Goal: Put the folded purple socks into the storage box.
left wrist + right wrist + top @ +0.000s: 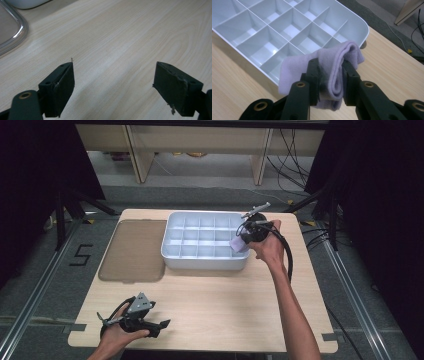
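A folded lilac cloth (329, 67) is pinched between the black jaws of my right gripper (331, 75), held just above the near right corner of a white compartment tray (287, 30). In the high view the right gripper (245, 237) hovers over the right end of the tray (205, 260), with the cloth (238, 244) hanging beneath it. My left gripper (161, 325) rests low at the table's front left; its jaws stand wide apart over bare wood, as the left gripper view (113, 82) shows, with nothing between them.
A tinted clear lid (132, 251) lies flat to the left of the tray; its rounded edge (15, 30) shows in the left gripper view. The tray's compartments are empty. The wooden tabletop (225, 305) stretches wide in front of the tray.
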Available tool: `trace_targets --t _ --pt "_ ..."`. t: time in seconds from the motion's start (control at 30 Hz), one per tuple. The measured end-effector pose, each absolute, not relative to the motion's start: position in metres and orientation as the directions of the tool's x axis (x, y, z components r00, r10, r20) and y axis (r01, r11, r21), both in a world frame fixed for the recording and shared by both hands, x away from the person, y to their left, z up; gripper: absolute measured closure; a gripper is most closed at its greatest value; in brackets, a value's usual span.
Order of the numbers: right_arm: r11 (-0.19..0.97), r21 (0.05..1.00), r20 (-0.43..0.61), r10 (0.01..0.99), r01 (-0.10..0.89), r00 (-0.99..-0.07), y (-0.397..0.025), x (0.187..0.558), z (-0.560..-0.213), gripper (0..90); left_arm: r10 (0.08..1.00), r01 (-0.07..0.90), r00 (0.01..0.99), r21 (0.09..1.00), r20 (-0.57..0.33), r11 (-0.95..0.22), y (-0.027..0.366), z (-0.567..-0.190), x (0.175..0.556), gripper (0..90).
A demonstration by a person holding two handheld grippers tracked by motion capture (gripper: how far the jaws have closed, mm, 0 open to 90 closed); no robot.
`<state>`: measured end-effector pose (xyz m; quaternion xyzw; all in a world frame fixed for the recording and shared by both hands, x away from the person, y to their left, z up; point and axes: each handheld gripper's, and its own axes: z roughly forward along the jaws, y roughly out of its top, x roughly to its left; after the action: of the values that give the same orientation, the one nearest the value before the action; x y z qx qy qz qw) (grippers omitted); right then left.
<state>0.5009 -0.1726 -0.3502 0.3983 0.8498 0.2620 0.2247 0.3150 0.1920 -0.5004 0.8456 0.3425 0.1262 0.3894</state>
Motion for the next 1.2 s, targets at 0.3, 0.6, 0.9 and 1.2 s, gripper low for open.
trace_targets --t 0.3,0.6,0.9,1.2 --pt "0.590 0.570 -0.210 0.777 0.571 -0.593 -0.164 0.513 -0.363 72.1 0.674 0.482 0.736 0.745 -0.060 -0.460 0.192 -0.500 0.315 16.8" --pt "0.626 0.501 -0.237 0.763 0.597 -0.601 -0.152 0.527 -0.384 72.1 0.682 0.492 0.728 0.749 -0.074 -0.444 0.192 -0.500 0.314 17.0" --pt "0.687 0.425 -0.317 0.723 0.589 -0.614 -0.146 0.531 -0.406 72.0 0.679 0.489 0.731 0.744 -0.064 -0.456 0.193 -0.499 0.314 17.3" --pt "0.723 0.394 -0.352 0.690 0.568 -0.633 -0.146 0.534 -0.418 72.1 0.682 0.491 0.728 0.746 -0.068 -0.450 0.193 -0.500 0.314 17.5"
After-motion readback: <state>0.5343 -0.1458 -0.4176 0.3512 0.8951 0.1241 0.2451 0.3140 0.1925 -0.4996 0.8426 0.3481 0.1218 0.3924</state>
